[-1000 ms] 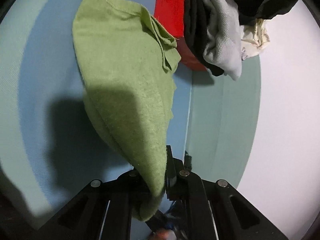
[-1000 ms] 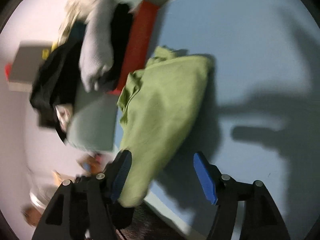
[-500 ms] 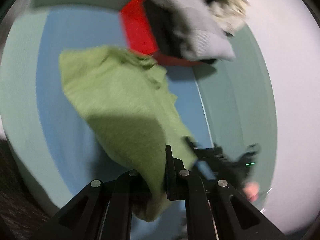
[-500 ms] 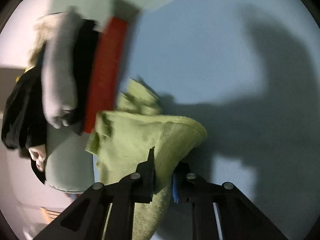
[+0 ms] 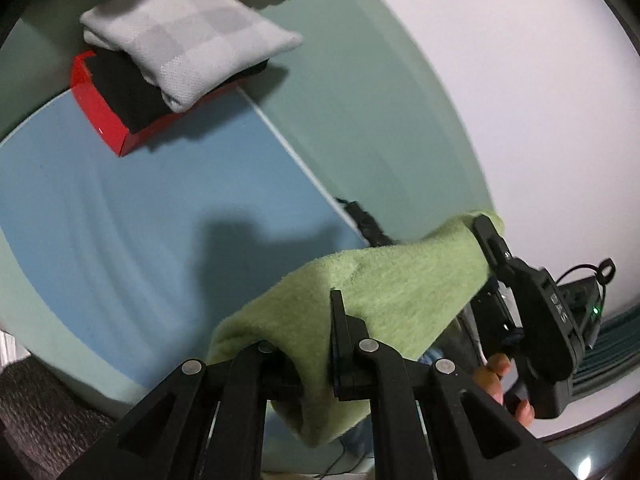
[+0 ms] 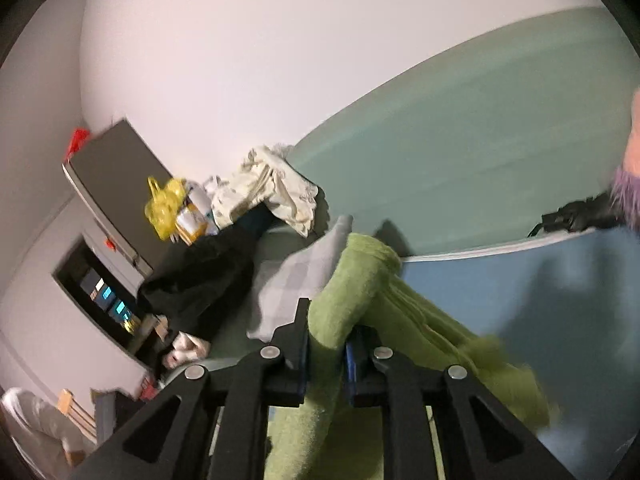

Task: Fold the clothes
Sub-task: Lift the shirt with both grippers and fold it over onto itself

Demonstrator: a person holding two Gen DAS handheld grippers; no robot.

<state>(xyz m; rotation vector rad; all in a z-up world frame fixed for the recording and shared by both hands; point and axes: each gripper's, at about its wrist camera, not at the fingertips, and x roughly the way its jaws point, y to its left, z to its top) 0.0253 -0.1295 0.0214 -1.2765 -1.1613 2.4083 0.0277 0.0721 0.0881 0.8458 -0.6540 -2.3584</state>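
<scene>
A green cloth [image 5: 380, 292] hangs in the air between my two grippers, lifted off the blue sheet [image 5: 120, 216]. My left gripper [image 5: 308, 344] is shut on one end of it. My right gripper [image 6: 326, 344] is shut on the other end [image 6: 352, 280] and also shows at the right of the left wrist view [image 5: 486, 236], with cloth stretched between. A folded grey garment [image 5: 188, 36] lies on a folded black one on a red box [image 5: 108, 120] at the far side.
A cream cloth [image 6: 272, 188] and a black garment [image 6: 208, 272] lie heaped beyond the folded pile. A grey cabinet [image 6: 108, 184] with a yellow bag [image 6: 164, 208] stands by the white wall. A teal sheet [image 5: 360, 120] borders the blue one.
The green cloth has been lifted off the blue sheet and pulled out between the grippers. Both cameras have swung up and towards each other; the right gripper closed on the cloth a second ago.
</scene>
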